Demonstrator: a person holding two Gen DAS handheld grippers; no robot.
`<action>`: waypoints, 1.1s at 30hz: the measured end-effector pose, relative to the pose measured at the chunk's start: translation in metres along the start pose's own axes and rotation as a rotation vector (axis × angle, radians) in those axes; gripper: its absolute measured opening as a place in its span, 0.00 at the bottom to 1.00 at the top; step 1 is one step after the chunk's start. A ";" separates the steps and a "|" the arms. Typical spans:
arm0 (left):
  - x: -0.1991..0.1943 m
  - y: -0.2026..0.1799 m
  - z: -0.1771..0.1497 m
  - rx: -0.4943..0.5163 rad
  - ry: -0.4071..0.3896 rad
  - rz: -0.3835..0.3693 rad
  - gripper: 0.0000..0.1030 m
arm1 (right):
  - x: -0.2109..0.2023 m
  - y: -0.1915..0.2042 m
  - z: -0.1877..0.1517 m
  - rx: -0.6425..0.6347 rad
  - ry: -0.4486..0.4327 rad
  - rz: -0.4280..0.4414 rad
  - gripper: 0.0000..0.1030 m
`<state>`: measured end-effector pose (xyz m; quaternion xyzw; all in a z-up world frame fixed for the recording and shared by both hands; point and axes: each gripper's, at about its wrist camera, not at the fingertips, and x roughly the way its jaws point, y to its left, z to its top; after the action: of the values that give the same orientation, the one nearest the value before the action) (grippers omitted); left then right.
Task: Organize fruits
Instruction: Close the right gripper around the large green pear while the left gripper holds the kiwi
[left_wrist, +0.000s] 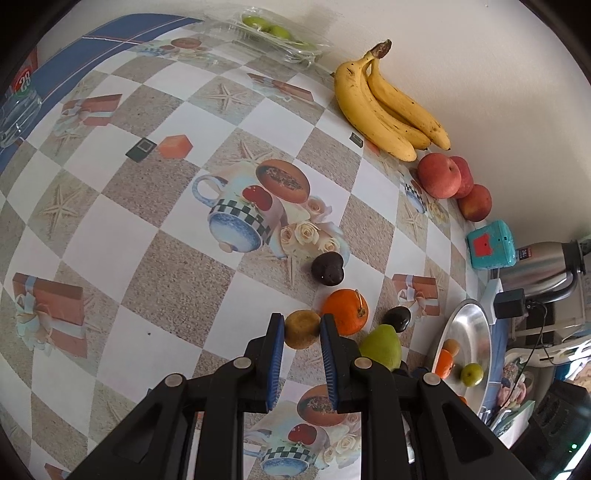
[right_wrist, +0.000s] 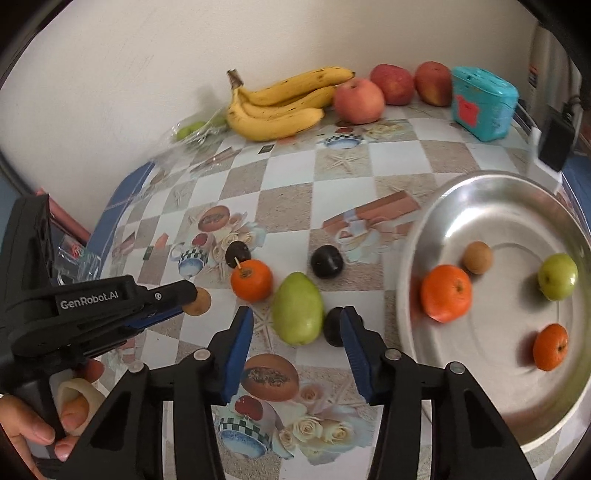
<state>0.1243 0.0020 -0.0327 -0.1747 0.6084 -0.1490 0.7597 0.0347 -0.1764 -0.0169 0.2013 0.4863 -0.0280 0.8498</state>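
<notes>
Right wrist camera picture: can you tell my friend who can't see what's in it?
The right gripper hangs open over a green mango on a checkered tablecloth. Beside it, a metal bowl holds two oranges, a green fruit and a small brown one. The left gripper pinches a small brown fruit.

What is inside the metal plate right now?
The plate holds four fruits: a large orange, a smaller orange, a green fruit and a small brown fruit. Its near rim is covered by the right tool.
</notes>
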 end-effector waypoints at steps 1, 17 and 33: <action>0.000 0.001 0.000 -0.002 0.000 0.000 0.21 | 0.003 0.003 0.001 -0.011 0.004 -0.002 0.47; 0.005 0.012 0.005 -0.027 0.023 -0.006 0.21 | 0.034 0.023 0.007 -0.119 0.039 -0.168 0.45; 0.003 0.031 0.016 -0.018 0.013 0.052 0.22 | 0.026 0.023 0.010 -0.088 0.025 -0.110 0.37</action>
<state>0.1408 0.0294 -0.0463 -0.1644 0.6191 -0.1248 0.7577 0.0626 -0.1552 -0.0268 0.1371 0.5081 -0.0506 0.8488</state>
